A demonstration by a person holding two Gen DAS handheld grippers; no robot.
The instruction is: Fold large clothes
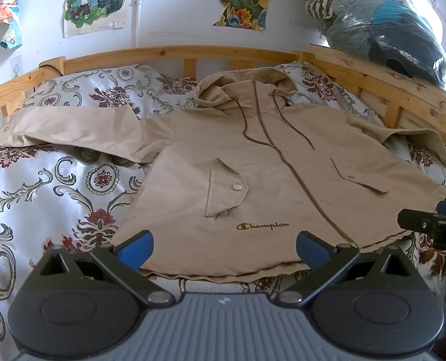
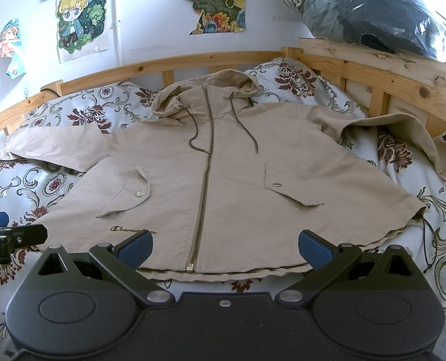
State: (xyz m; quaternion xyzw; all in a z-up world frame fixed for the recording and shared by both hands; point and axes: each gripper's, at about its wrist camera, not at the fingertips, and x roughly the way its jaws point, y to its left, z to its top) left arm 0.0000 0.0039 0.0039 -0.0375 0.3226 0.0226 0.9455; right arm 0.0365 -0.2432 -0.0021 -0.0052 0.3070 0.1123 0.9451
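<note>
A beige hooded zip jacket (image 1: pixel 253 162) lies flat and front up on the bed, hood toward the headboard, both sleeves spread out. It also shows in the right wrist view (image 2: pixel 223 174). My left gripper (image 1: pixel 224 249) is open and empty, just above the hem near the Champion logo (image 1: pixel 263 226). My right gripper (image 2: pixel 226 251) is open and empty over the hem at the zipper's bottom end (image 2: pixel 190 267). The right gripper's tip also shows at the right edge of the left wrist view (image 1: pixel 430 225).
The bed has a floral quilt (image 1: pixel 57 186) and a wooden rail (image 1: pixel 177 52) along the back and right side. A clear bag of clothes (image 1: pixel 382 21) sits on the rail at the upper right. Posters (image 1: pixel 95 0) hang on the white wall.
</note>
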